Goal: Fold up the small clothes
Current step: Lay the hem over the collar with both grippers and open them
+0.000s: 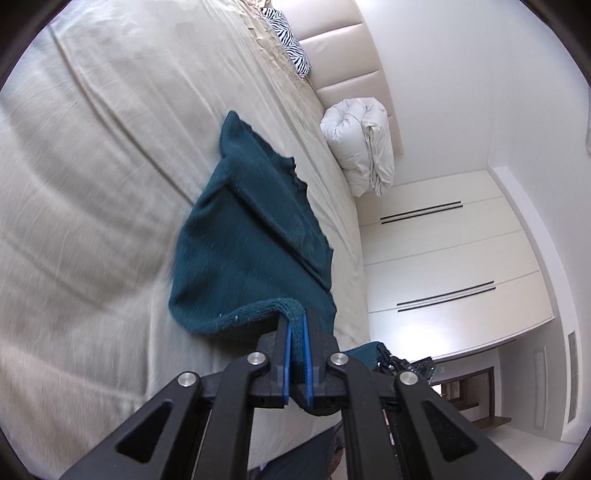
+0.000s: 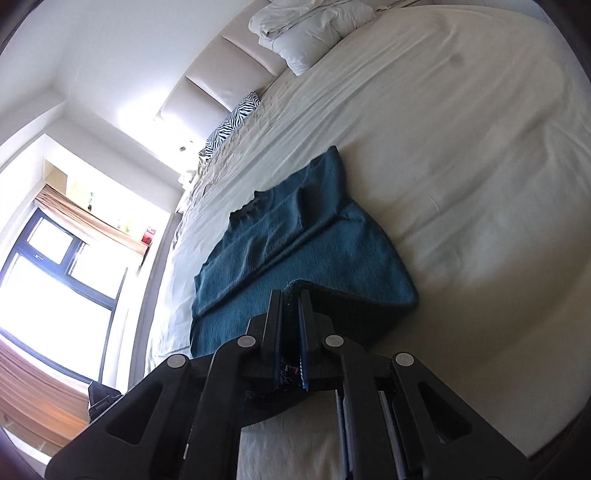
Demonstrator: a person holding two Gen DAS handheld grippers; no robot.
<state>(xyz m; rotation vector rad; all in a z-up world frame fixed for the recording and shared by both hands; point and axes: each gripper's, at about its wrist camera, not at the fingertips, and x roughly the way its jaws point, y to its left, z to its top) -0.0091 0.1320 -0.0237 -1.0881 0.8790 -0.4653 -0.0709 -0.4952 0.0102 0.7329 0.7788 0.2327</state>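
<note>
Left tongs (image 1: 295, 325) and right tongs (image 2: 290, 299) each pinch the near hem of a teal sweater (image 1: 243, 236) spread ahead on the bed (image 1: 92, 184).

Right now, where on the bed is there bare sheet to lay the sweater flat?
Bare bed sheet lies open between the teal sweater and the rolled white duvet. Crowded along the headboard: duvet and zebra pillow. Both tongs, left and right, grip the sweater's near hem.
</note>
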